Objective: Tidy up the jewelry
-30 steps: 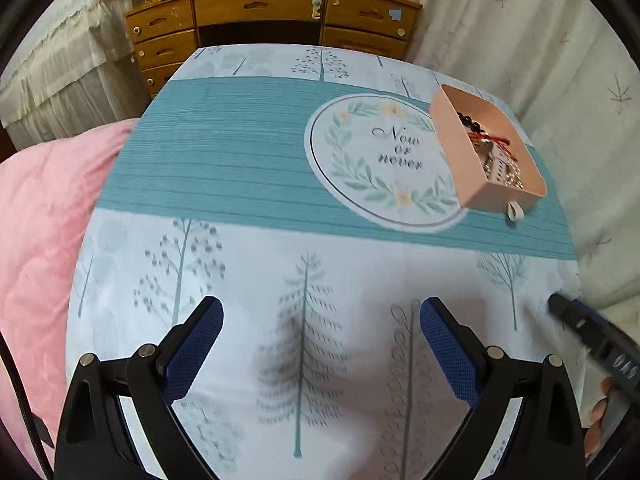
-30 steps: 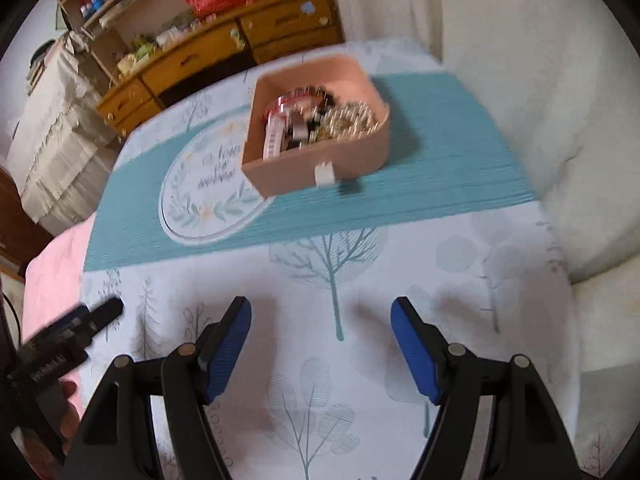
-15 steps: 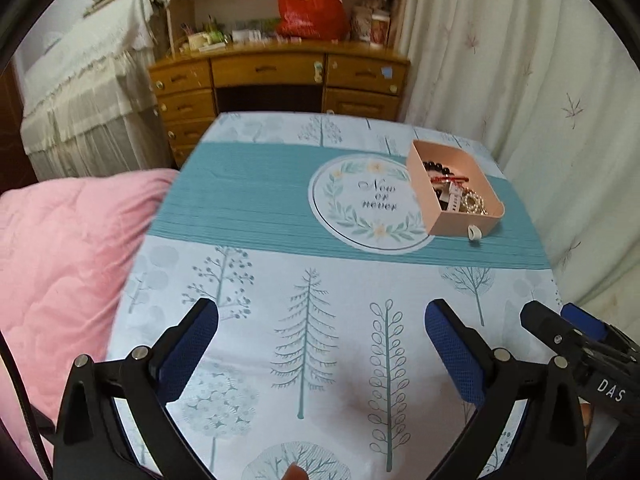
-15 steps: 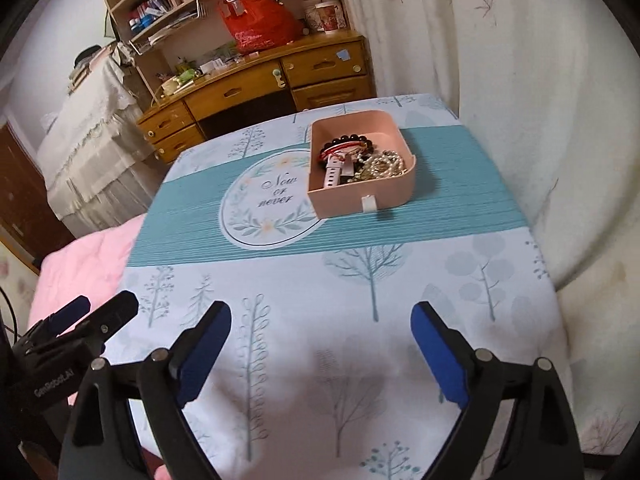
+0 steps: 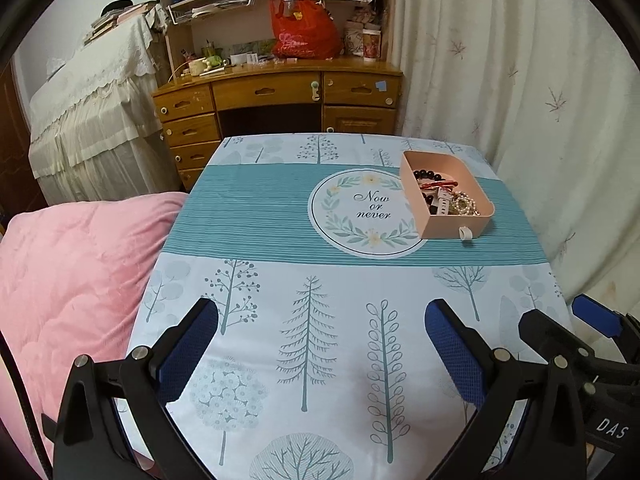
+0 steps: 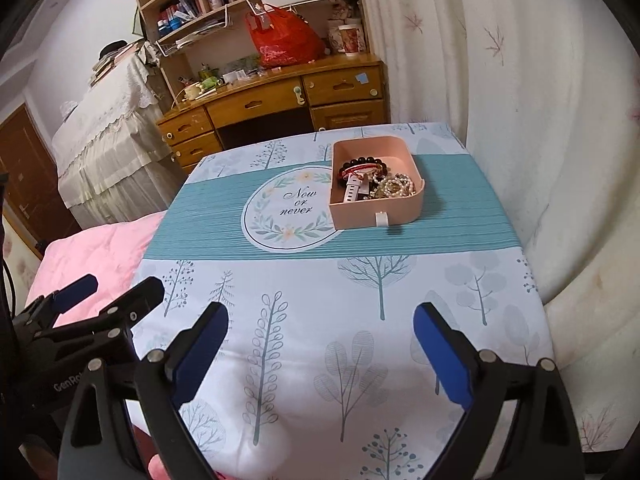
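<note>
Hovering over the near edge of a tree-patterned surface (image 5: 320,360), the left gripper (image 5: 320,344) and the right gripper (image 6: 320,344) both hold their blue-padded fingers (image 6: 440,356) spread wide and empty — the right ones have just been opening. Farther back, on the teal band, a pink tray (image 6: 376,212) holds tangled jewelry (image 6: 376,184) — beads, pearls, a watch. Beyond stands a wooden desk (image 5: 280,96).

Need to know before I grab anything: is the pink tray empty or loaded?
Loaded. The pink tray holds a heap of jewelry: dark beads, pearls, a white strap.
</note>
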`<action>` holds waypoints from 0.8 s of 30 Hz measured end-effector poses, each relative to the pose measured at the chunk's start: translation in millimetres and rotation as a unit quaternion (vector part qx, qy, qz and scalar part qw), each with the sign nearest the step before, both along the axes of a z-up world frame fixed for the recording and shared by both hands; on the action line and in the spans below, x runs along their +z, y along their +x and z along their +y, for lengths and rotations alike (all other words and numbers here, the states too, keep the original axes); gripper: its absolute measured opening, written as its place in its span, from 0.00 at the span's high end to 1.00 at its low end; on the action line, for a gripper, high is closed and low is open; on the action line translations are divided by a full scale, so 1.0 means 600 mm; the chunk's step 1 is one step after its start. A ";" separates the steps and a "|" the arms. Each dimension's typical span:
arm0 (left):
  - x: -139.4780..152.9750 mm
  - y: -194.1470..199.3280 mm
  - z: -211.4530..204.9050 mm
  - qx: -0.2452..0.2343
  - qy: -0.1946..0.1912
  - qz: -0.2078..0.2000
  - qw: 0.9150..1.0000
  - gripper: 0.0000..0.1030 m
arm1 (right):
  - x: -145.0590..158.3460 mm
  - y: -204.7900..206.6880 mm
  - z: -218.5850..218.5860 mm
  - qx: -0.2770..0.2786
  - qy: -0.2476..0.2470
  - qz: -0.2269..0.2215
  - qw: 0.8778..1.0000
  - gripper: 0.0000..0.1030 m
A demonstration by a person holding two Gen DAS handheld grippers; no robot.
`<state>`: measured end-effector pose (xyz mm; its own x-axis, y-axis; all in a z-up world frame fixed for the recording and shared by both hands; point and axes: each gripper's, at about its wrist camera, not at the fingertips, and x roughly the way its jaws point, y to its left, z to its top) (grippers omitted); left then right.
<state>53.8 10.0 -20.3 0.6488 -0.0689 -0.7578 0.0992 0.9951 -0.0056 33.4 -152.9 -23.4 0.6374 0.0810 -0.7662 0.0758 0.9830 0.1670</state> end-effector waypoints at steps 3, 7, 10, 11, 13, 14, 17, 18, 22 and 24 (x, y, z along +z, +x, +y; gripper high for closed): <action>0.000 -0.002 -0.002 -0.001 0.001 -0.003 1.000 0.01 | 0.000 -0.001 0.001 0.000 -0.004 0.001 1.000 0.08; -0.002 -0.001 0.001 0.004 -0.003 -0.003 1.000 0.01 | -0.001 -0.002 0.004 -0.001 -0.012 0.003 1.000 0.08; -0.003 -0.001 0.003 0.007 -0.005 0.000 1.000 0.01 | -0.005 0.000 0.004 -0.001 -0.012 0.009 1.000 0.08; -0.003 -0.001 0.004 0.009 -0.005 -0.001 1.000 0.01 | -0.006 0.001 0.004 -0.001 -0.013 0.010 1.000 0.08; -0.004 0.000 0.006 0.010 -0.005 -0.001 1.000 0.01 | -0.006 0.001 0.004 -0.003 -0.014 0.011 1.000 0.08; -0.003 0.000 0.006 0.009 -0.006 -0.001 1.000 0.01 | -0.006 0.002 0.004 -0.003 -0.015 0.011 1.000 0.08; -0.004 0.000 0.008 0.004 -0.015 0.003 1.000 0.01 | -0.006 0.002 0.005 -0.004 -0.015 0.011 1.000 0.08; -0.004 -0.001 0.007 0.003 -0.013 0.003 1.000 0.01 | -0.006 0.002 0.005 -0.003 -0.015 0.011 1.000 0.08; -0.005 -0.003 0.007 0.001 -0.012 0.005 1.000 0.01 | -0.006 0.002 0.004 -0.004 -0.014 0.011 1.000 0.08; -0.005 -0.002 0.007 0.000 -0.011 0.006 1.000 0.01 | -0.006 0.003 0.004 -0.003 -0.013 0.012 1.000 0.08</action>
